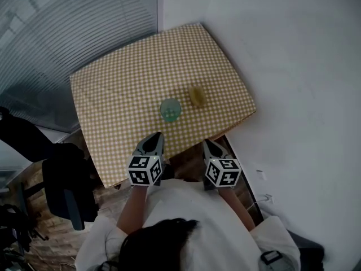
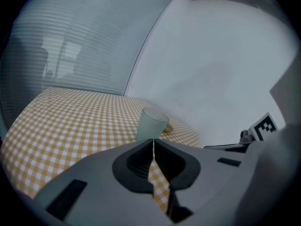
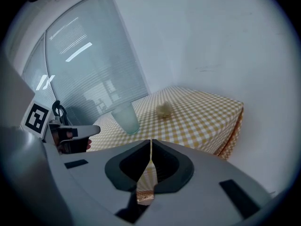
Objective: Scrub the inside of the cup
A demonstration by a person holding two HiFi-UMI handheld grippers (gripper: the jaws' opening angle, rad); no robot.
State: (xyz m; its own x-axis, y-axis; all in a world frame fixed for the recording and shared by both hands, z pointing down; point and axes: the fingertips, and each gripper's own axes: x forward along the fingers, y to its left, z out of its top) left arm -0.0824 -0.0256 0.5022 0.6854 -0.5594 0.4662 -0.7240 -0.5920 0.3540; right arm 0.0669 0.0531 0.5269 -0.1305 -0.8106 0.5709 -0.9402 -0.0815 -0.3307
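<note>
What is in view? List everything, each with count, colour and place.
table: one, yellow-and-white check, against the white wall.
cup: one, pale green, upright near the table's near edge.
sponge: one, yellowish, right of the cup, apart.
office chair: one, black, left of the table.
blinds: one set, grey, behind the table.
left gripper: one, grey, shut, empty, short of the cup.
right gripper: one, grey, shut, empty, beside the left.

Your right gripper (image 3: 151, 147): jaws together, nothing between
Cup (image 3: 125, 118): upright on checked table (image 3: 207, 114), ahead of your jaws
Yellow lump (image 3: 164, 109): right of cup, apart
</note>
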